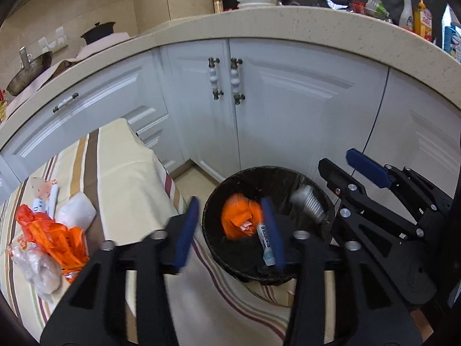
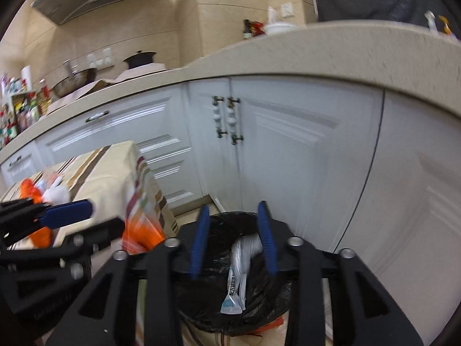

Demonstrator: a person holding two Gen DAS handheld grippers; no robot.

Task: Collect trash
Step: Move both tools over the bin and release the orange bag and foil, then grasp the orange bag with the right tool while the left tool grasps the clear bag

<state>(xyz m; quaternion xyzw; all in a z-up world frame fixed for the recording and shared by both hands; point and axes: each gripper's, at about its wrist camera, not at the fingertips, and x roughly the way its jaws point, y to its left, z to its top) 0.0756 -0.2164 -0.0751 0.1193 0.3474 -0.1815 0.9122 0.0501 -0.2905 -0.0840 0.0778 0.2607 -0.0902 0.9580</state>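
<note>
A black-lined trash bin (image 1: 213, 216) stands on the floor beside the table; it holds an orange bag (image 1: 239, 219), a white-and-blue wrapper (image 1: 265, 243) and a grey crumpled piece (image 1: 306, 203). My left gripper (image 1: 230, 230) is open and empty, over the bin's near rim. My right gripper (image 2: 233, 239) is open and empty above the bin (image 2: 201, 311), with the wrapper (image 2: 234, 291) and grey piece (image 2: 245, 249) below it. The right gripper also shows in the left wrist view (image 1: 343, 161). More trash lies on the striped table: an orange bag (image 1: 54, 233), white tissue (image 1: 76, 212), clear plastic (image 1: 37, 265).
White cabinet doors (image 1: 288, 109) with beaded handles stand right behind the bin, under a beige countertop (image 1: 259, 23) with bottles and a bowl. The striped tablecloth (image 1: 121, 167) hangs at the left of the bin. A pan and pot sit at the far left.
</note>
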